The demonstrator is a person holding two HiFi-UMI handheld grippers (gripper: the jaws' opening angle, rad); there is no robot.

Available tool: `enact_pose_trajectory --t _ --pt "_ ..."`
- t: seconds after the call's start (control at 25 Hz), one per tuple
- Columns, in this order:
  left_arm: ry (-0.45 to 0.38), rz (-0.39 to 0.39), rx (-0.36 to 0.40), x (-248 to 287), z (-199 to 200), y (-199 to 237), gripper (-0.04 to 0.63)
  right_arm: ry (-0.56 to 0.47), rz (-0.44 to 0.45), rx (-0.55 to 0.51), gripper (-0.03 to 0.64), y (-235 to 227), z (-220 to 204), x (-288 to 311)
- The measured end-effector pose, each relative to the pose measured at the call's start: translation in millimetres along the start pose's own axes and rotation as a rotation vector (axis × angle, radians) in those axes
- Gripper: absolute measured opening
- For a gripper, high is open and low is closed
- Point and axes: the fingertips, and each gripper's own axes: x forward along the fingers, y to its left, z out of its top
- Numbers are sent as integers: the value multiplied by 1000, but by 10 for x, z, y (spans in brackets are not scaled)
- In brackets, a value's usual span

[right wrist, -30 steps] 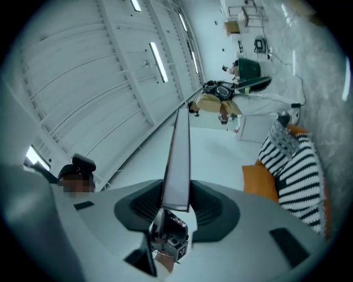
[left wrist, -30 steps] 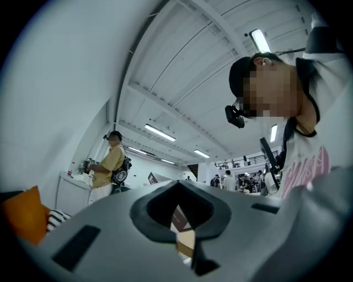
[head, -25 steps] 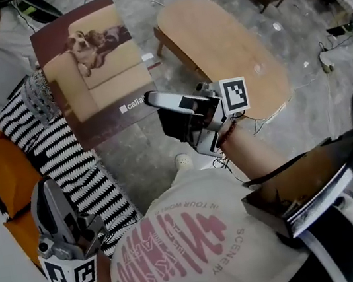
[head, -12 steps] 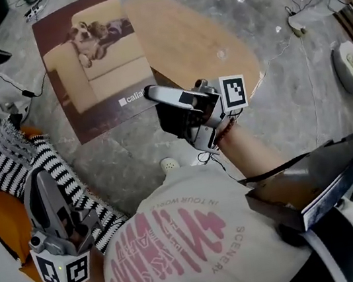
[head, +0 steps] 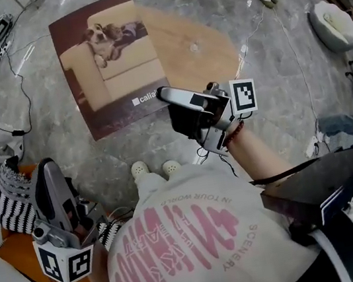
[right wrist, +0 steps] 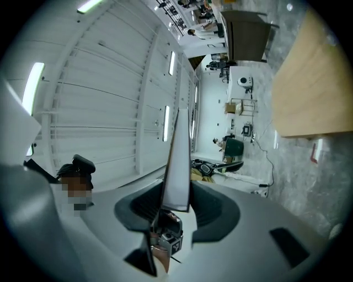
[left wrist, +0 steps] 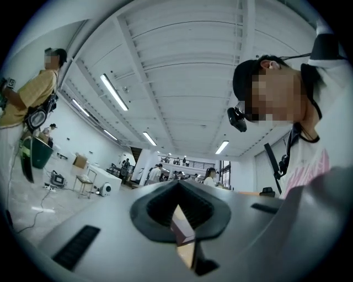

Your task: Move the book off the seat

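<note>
Right gripper [head: 167,95] pinches the sofa catalogue [head: 109,61] by its near corner; it stretches forward-left from the jaws, with the wooden table [head: 197,43] just to its right.

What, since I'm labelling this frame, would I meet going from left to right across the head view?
Striped cushion → left tongs, shut → book with a dog on its cover → right tongs, gripping that book's edge → white pouf. The wooden table overlaps the book, so it is omitted.
</note>
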Motion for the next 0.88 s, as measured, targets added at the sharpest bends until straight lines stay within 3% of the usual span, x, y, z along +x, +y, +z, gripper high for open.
enact_pose_trajectory --t 0.4,0.68,0.88 --pt "48 -235 -55 541 -86 241 8 -259 -58 -81 161 -47 218 -255" --pt "41 -360 -88 914 10 403 7 -369 -112 -142 161 -12 360 -295" --pt "93 -466 -123 1241 27 432 8 -494 -161 -180 161 121 402 -385"
